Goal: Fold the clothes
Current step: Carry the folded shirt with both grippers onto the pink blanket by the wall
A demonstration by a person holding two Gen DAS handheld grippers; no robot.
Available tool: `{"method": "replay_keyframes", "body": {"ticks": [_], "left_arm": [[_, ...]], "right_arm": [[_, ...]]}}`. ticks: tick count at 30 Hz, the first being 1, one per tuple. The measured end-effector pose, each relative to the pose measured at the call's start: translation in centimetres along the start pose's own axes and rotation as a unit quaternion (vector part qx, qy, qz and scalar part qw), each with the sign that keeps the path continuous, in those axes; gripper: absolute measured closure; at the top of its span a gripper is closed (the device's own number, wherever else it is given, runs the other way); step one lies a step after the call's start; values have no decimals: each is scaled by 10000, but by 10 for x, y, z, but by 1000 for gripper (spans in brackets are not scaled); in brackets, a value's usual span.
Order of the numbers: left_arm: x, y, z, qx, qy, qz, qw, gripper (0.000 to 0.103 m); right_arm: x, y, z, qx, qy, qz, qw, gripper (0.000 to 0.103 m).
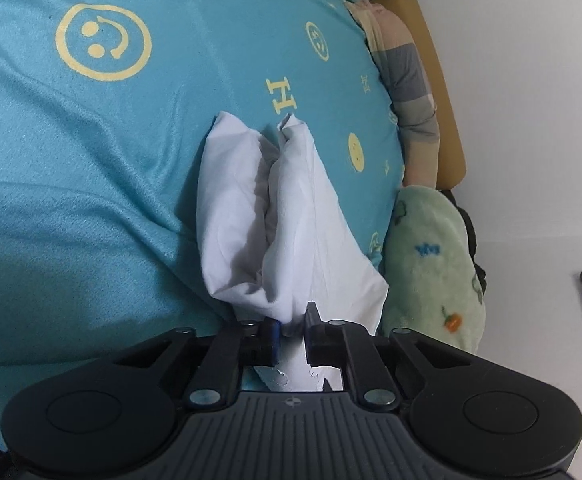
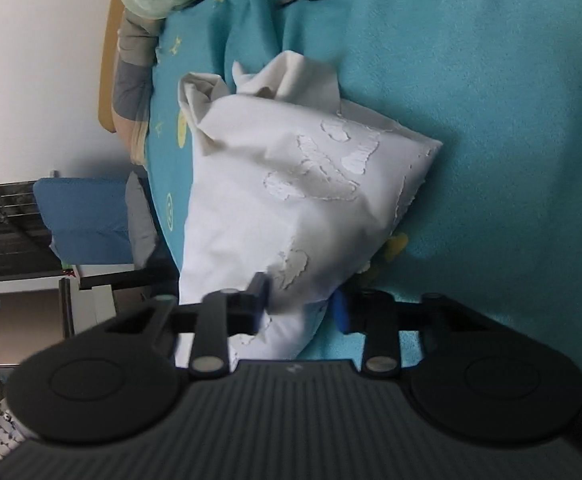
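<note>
L tongs (image 1: pixel 291 330) pinched narrow on a bunched edge of the white cotton garment w/ cracked white print (image 1: pixel 275 216); R tongs (image 2: pixel 301 304) wider, fingers either side of the same garment's corner, cloth between them, grip unclear. Garment lies crumpled on bed w/ teal sheet w/ yellow smileys (image 1: pixel 91 152). Beyond: pale green fleece blanket (image 1: pixel 431 256), striped pillow (image 1: pixel 411 92), mustard headboard (image 1: pixel 447 120), white wall (image 1: pixel 531 100). Blue cloth over dark rack (image 2: pixel 83 220) beside bed.

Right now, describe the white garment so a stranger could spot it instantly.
Start at the teal bedspread printed with yellow smiley faces. Near its wall-side edge, beside a green plush pillow, lies the white garment, bunched, with the left gripper shut on it and the right gripper around another part. It is the only plain white cloth, with a cracked, peeling print.
</note>
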State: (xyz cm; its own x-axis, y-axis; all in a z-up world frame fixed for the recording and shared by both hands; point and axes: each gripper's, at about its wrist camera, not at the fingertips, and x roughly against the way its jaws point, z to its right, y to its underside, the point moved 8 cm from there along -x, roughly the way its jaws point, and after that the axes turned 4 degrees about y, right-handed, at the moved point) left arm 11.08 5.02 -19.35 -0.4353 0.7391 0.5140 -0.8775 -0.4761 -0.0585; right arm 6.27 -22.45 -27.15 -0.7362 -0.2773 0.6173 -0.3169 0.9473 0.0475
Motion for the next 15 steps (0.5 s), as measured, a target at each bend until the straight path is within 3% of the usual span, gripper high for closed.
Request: {"method": "replay_keyframes", "body": {"ticks": [1, 3, 6, 8, 11, 15], "left_arm": [[-2, 1, 1, 28, 67, -97, 9999, 82], [-3, 4, 1, 229, 312, -240, 9990, 58], [-8, 9, 1, 427, 513, -435, 9968, 33], [-12, 13, 1, 521, 596, -575, 9952, 26], [-13, 14, 3, 520, 642, -715, 9940, 24], [-3, 18, 19, -70, 546, -795, 9953, 19]], "right_arm": [[3, 0, -5, 156, -19, 91, 9998, 79], [7, 3, -18, 483, -67, 239, 9985, 83], [14, 5, -31, 902, -165, 434, 9948, 85], [20, 3, -35, 1035, -258, 539, 9928, 86], [23, -3, -40, 1195, -319, 684, 9900, 87], [21, -3, -40, 1242, -286, 688, 9895, 87]]}}
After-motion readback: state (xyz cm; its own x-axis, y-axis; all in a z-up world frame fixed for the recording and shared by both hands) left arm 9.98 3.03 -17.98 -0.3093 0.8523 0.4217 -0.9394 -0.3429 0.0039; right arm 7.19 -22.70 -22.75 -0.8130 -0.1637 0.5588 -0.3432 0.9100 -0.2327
